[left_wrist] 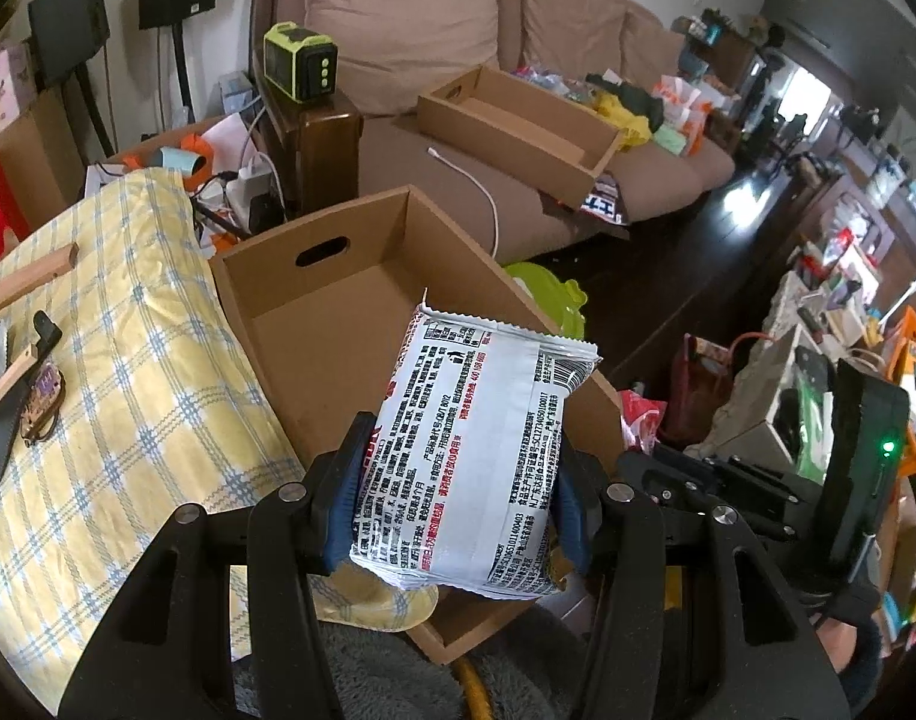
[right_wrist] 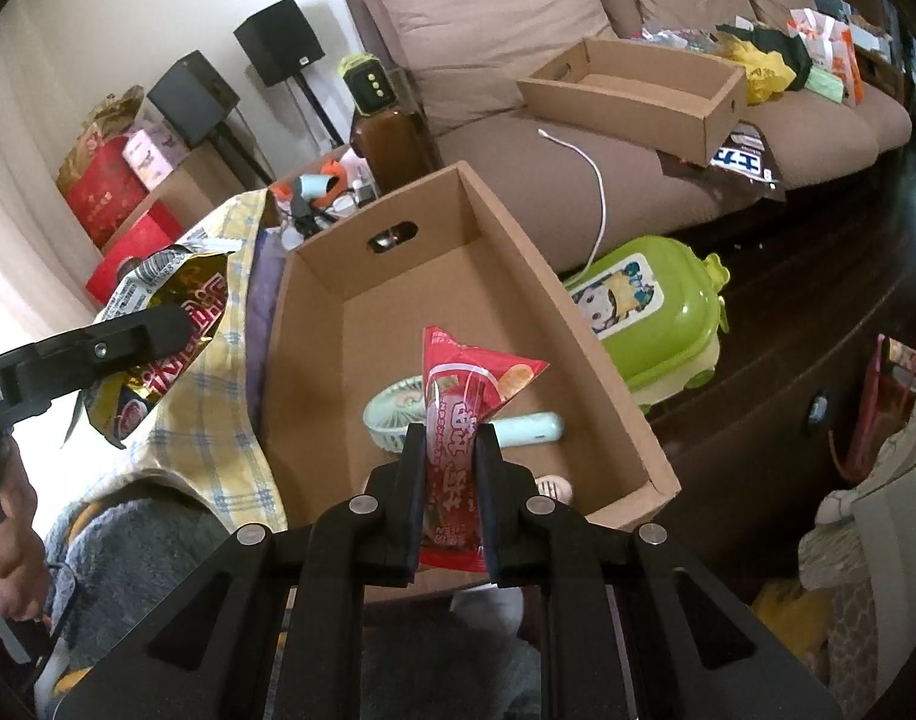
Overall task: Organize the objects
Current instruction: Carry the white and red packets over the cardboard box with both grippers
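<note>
Left gripper [left_wrist: 458, 480] around white packet [left_wrist: 476, 438]

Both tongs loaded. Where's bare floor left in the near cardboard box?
Free: the far half of the near cardboard box, from the handle-slot wall down to the mint handheld fan. Crowded: the near end, where the fan lies under the red snack packet.

Both wrist cameras look steeply down along their fingers, close above the same open cardboard box [left_wrist: 338, 324] [right_wrist: 458, 276] (sofa [left_wrist: 578, 180] [right_wrist: 518, 138] behind), probably side by side.
</note>
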Tool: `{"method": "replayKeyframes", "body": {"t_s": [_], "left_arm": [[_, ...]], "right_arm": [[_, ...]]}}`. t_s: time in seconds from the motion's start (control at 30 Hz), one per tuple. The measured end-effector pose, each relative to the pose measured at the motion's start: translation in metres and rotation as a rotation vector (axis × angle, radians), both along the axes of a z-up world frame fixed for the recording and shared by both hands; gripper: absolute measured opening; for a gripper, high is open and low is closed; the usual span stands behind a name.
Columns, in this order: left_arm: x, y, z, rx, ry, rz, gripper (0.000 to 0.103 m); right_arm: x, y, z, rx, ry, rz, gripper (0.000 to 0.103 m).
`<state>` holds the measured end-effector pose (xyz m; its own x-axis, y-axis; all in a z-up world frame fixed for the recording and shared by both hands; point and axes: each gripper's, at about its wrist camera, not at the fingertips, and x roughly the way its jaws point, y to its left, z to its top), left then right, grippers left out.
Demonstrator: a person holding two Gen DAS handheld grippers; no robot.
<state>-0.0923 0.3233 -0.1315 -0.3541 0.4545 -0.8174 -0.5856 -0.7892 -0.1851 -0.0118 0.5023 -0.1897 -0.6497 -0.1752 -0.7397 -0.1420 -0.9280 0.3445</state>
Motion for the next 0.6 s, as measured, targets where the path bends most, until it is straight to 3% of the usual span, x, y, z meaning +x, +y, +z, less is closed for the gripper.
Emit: {"method": "replayKeyframes", "body": {"t_s": [0.6], "left_arm": [[-0.003, 0.016, -0.031, -0.067, -0.058, -0.017, 0.05]], "right_arm": [[-0.006, -0.004, -0.015, -0.001, -0.086, -0.011, 0.015]]}}
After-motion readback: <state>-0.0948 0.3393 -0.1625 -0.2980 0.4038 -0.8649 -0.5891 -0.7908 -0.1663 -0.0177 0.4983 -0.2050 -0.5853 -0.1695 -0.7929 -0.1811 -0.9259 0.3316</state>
